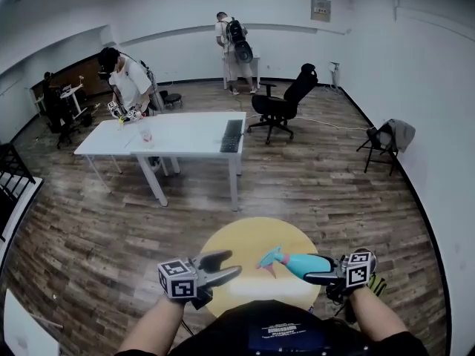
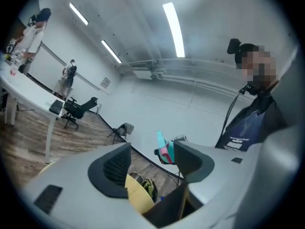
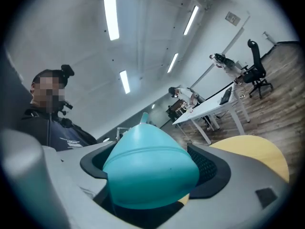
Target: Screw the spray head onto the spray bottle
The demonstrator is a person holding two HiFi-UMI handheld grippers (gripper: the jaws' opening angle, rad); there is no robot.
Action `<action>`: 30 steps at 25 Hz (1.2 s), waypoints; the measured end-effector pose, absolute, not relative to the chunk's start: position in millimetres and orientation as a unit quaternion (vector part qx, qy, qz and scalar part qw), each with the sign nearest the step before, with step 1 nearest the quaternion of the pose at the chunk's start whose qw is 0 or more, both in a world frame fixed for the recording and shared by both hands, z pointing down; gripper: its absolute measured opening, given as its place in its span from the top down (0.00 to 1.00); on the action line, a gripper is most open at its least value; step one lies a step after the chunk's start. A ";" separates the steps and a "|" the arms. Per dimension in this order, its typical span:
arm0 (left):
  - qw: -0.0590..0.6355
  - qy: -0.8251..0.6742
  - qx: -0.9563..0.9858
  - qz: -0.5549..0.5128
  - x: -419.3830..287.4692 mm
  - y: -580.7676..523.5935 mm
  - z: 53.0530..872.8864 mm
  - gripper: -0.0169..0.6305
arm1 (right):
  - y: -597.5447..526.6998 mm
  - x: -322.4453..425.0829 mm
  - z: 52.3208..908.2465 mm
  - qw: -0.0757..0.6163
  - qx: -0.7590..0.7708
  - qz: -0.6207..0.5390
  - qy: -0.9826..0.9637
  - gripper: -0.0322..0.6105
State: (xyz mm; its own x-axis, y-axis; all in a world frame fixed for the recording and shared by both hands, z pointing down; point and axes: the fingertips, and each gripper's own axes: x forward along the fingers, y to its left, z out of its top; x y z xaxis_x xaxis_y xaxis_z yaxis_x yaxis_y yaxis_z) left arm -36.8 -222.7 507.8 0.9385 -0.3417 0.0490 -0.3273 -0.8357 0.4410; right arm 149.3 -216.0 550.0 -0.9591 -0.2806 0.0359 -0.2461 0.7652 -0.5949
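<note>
Above the round yellow table (image 1: 245, 236), the right gripper (image 1: 323, 274) clamps a teal plastic spray bottle (image 1: 304, 265); the left gripper (image 1: 231, 264), jaws apart and empty, should probably grip its pink-triggered spray head (image 1: 271, 259) and twist.

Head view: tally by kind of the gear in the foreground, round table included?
Grippers: 2 (left gripper open and empty, right gripper shut on the spray bottle)
Teal spray bottle: 1
Spray head, pink trigger, at the bottle's neck: 1
Yellow round table: 1
Total: 5
</note>
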 end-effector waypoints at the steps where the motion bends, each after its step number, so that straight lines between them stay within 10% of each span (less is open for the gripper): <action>1: 0.217 -0.155 0.964 0.005 -22.3 -217.3 511.2 0.48 | -212.9 137.4 549.0 0.006 -0.127 -0.300 0.946 0.23; 4: 0.144 -0.085 0.982 0.083 27.2 -196.8 521.5 0.53 | -204.0 93.6 544.0 -0.064 -0.073 -0.251 0.963 0.23; 5: 0.111 -0.064 0.986 0.103 37.3 -190.0 521.9 0.70 | -203.3 85.7 541.6 -0.075 -0.056 -0.244 0.965 0.23; 11: -0.039 -0.006 0.976 0.213 52.1 -172.4 525.9 0.71 | -186.5 85.7 556.7 -0.127 0.021 -0.269 0.955 0.22; 17: 0.085 -0.052 0.987 0.126 33.0 -185.9 521.2 0.69 | -196.8 80.3 546.5 -0.071 -0.013 -0.278 0.958 0.23; 22: 0.258 -0.147 0.951 -0.085 -33.4 -218.8 500.5 0.48 | -207.2 117.7 545.5 -0.009 -0.105 -0.276 0.956 0.23; 30: 0.092 -0.067 0.990 0.082 23.7 -185.2 519.0 0.47 | -195.0 74.9 538.9 -0.075 -0.046 -0.226 0.970 0.23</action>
State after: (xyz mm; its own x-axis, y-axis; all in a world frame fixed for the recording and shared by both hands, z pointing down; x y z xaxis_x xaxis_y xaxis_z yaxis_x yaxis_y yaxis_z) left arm 23.7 -185.2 519.0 0.9774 -0.1179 0.1754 -0.1481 -0.9742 0.1704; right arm 74.9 -195.0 538.9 -0.9846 -0.0553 0.1660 -0.1230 0.8938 -0.4314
